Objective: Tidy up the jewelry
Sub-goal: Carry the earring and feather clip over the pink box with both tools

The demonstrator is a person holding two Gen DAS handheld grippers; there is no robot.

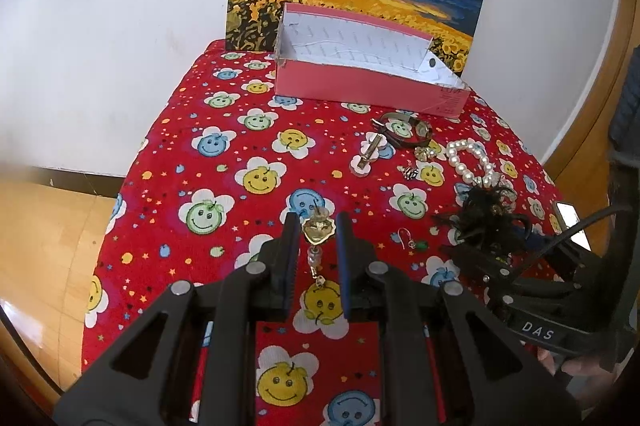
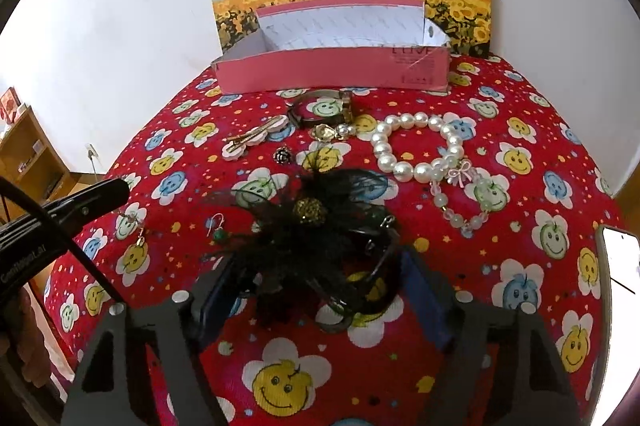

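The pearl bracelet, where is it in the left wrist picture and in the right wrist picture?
Left wrist view: the pearl bracelet lies at right of centre, on the red cloth, right of the watch.
Right wrist view: the pearl bracelet lies above centre, slightly right, beyond the black feathered piece.
Shared landmark: the pink box at the table's far edge.

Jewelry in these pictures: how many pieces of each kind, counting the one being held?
Beaded bracelets: 2
Drop earrings: 2
Watch: 1
Hair clip: 1
Feather hairpiece: 1
Small unclear pieces: 2
Total: 9
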